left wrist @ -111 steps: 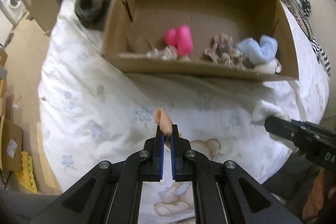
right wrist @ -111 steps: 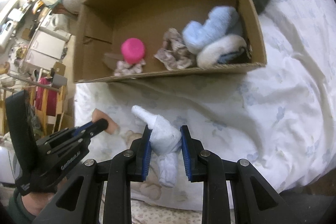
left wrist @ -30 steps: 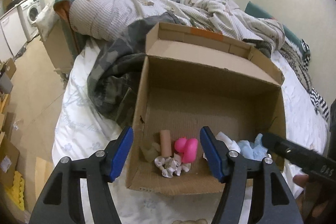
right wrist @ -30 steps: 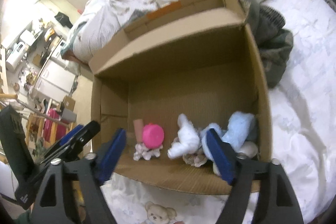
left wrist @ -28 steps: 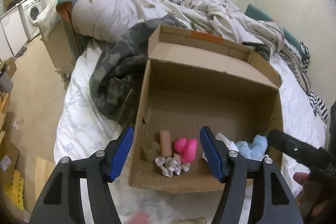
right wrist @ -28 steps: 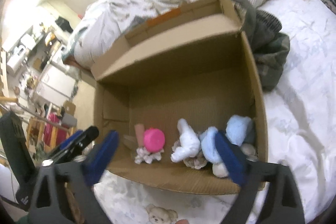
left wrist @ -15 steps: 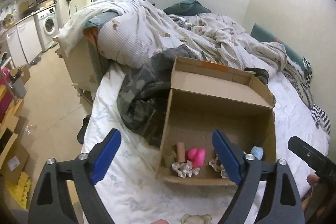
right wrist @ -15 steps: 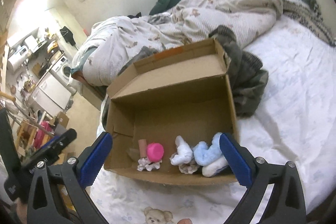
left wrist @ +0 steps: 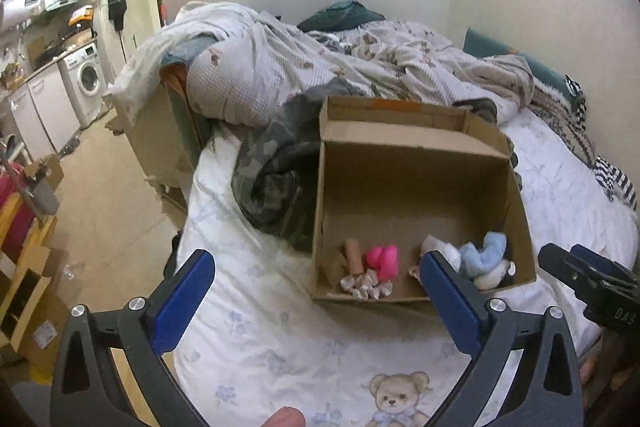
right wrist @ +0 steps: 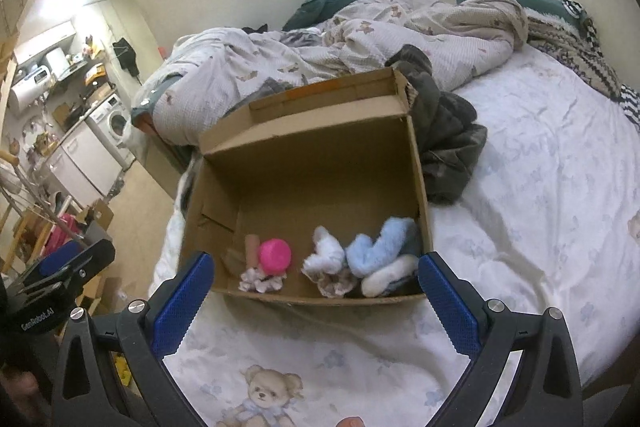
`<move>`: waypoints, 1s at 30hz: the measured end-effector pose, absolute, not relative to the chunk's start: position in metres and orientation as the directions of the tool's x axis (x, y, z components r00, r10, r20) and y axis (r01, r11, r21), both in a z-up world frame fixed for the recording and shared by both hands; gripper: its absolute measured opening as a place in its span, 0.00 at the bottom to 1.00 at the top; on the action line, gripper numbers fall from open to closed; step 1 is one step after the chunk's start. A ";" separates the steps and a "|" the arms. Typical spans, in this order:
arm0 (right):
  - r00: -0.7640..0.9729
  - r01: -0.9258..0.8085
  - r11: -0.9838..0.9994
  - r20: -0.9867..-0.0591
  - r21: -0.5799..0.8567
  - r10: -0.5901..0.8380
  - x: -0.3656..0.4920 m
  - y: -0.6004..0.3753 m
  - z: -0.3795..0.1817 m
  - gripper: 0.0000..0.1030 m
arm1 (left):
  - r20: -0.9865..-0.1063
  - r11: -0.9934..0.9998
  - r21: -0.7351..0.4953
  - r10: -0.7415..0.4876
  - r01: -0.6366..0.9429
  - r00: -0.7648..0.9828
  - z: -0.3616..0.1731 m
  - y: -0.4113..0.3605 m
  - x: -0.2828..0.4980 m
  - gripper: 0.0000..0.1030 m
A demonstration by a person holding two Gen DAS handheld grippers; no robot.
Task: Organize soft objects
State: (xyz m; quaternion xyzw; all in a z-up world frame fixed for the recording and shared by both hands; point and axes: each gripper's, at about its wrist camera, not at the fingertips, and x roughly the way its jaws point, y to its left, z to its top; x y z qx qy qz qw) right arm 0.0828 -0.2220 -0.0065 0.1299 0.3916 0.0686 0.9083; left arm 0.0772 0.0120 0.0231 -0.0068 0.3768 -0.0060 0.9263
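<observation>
Cardboard box (right wrist: pixel 414 163) sits open on the bed (right wrist: pixel 540 227), right on the white flowered sheet, with a rumpled quilt (left wrist: pixel 360 67) and a dark camouflage garment (left wrist: pixel 276 171) bunched behind and beside it. Inside, every soft thing is crowded along the near wall: a pink piece (right wrist: pixel 274 255) with a small tan roll (right wrist: pixel 252 249) just beside it, a pale frilly scrap (right wrist: pixel 260 282) in front of them, then a white fluffy piece (right wrist: pixel 326 254) and a light blue fluffy piece (right wrist: pixel 380 247) lying over another white one at the right-hand corner. The left claw (left wrist: pixel 316 283) hangs above the sheet on the near side of the box, its jaws opening and already spread very wide, nothing between the blue pads (left wrist: pixel 180 299). The right claw (right wrist: pixel 316 287) hovers just the same, blue pads (right wrist: pixel 446 303) stretched about as far apart as they go, gripping nothing, the box framed between them. From the left wrist view, the right claw shows at the far right edge, close by the box's right corner. A teddy bear print (right wrist: pixel 264 399) lies on the sheet below both claws. Off to the left, a washing machine (left wrist: pixel 88 79) and kitchen units stand across the floor.
</observation>
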 end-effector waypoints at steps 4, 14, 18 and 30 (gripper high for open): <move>0.680 -0.018 0.964 -0.703 0.266 0.207 0.086 -0.220 -0.011 1.00 | -0.718 1.000 -0.017 -0.003 -0.013 0.696 0.014 0.010 0.083 0.99; 0.667 -0.021 0.969 -0.719 0.247 0.198 0.088 -0.213 -0.017 1.00 | -0.742 0.999 -0.046 -0.025 -0.014 0.670 0.005 0.014 0.088 0.99; 0.665 -0.024 0.971 -0.721 0.237 0.193 0.088 -0.211 -0.018 1.00 | -0.750 0.999 -0.050 -0.026 -0.018 0.661 0.003 0.014 0.089 0.99; 0.663 -0.020 0.972 -0.725 0.234 0.188 0.089 -0.211 -0.022 1.00 | -0.755 0.998 -0.054 -0.030 -0.016 0.655 0.001 0.014 0.090 0.99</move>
